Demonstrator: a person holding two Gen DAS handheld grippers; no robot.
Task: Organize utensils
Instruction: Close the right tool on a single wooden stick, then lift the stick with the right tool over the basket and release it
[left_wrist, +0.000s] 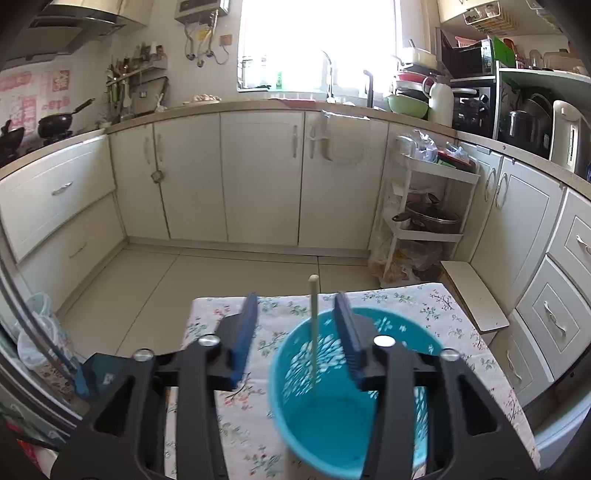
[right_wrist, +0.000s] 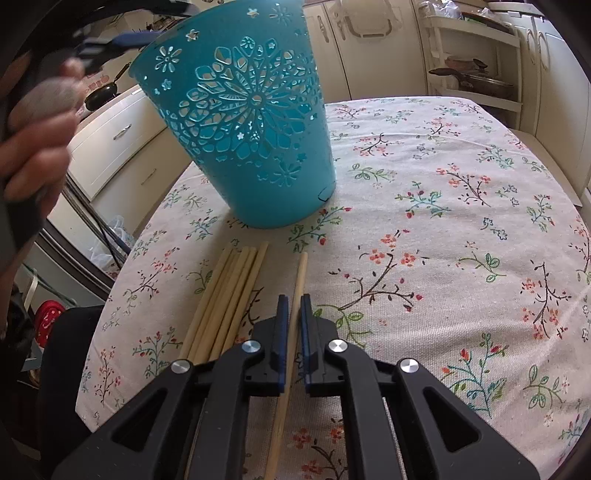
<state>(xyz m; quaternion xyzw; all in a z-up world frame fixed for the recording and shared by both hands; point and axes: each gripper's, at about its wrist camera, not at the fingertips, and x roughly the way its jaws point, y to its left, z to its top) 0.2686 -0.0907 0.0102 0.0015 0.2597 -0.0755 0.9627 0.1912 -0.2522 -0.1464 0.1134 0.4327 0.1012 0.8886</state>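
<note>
Jaws of the right gripper (right_wrist: 291, 314) are closing tight on a single chopstick (right_wrist: 297, 280), its long axis running straight ahead between the pads, far tip pointing toward the teal basket (right_wrist: 255, 140). Just left of it, a bundle of loose chopsticks (right_wrist: 229, 295) is lying on the flowered cloth of the counter (right_wrist: 443, 221), roughly parallel, tips toward the basket too. The basket is standing just beyond those tips, so the right hand is the nearer one for the next pick.

Jaws of the left gripper (left_wrist: 297, 332) are standing about half open over the basket's mouth, gripping nothing; one chopstick (left_wrist: 313, 332) is standing upright inside the basket between them, untouched.

Beyond: tiled floor, cream cabinets, bright window.
</note>
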